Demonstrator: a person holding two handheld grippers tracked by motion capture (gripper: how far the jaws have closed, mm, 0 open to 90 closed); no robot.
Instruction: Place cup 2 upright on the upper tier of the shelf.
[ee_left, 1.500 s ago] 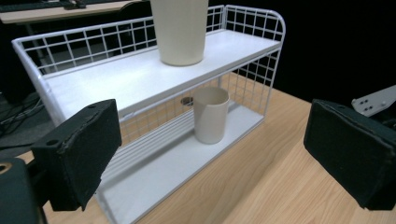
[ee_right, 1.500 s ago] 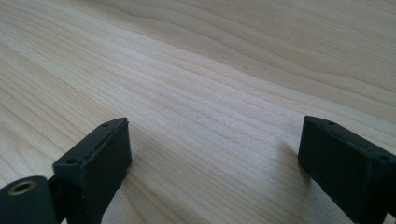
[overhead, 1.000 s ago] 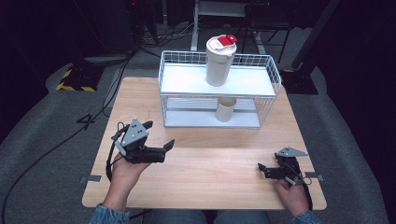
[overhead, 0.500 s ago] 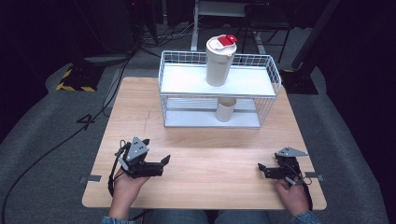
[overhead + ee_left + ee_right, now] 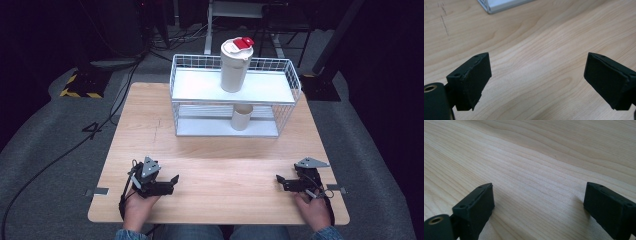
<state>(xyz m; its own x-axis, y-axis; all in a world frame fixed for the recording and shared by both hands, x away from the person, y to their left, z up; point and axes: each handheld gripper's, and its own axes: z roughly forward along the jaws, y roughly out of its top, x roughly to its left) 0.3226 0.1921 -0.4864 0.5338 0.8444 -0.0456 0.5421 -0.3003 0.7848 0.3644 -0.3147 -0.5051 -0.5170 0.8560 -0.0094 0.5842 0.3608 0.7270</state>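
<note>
A white tumbler with a red-tabbed lid (image 5: pixel 236 65) stands upright on the top shelf of a white wire rack (image 5: pixel 187 70). Below it, on the rack's lower shelf, stands a small white cup (image 5: pixel 242 117). My left gripper (image 5: pixel 173 181) rests low on the wooden table (image 5: pixel 220 160) near its front left, held by a hand, jaws pointing right. In the left gripper view its jaws stand wide apart over bare wood, so the left gripper (image 5: pixel 537 80) is open and empty. My right gripper (image 5: pixel 279 182) lies at the front right, jaws pointing left. The right gripper (image 5: pixel 539 207) is open with nothing between its pads.
The rack's base corner (image 5: pixel 499 5) shows ahead of the left gripper. Metal brackets (image 5: pixel 98 191) stick out from the table's front corners. Cables and stand legs lie on the dark floor behind the table.
My left gripper has come down and toward the front edge, from above the table to resting on it. The right gripper has stayed put.
</note>
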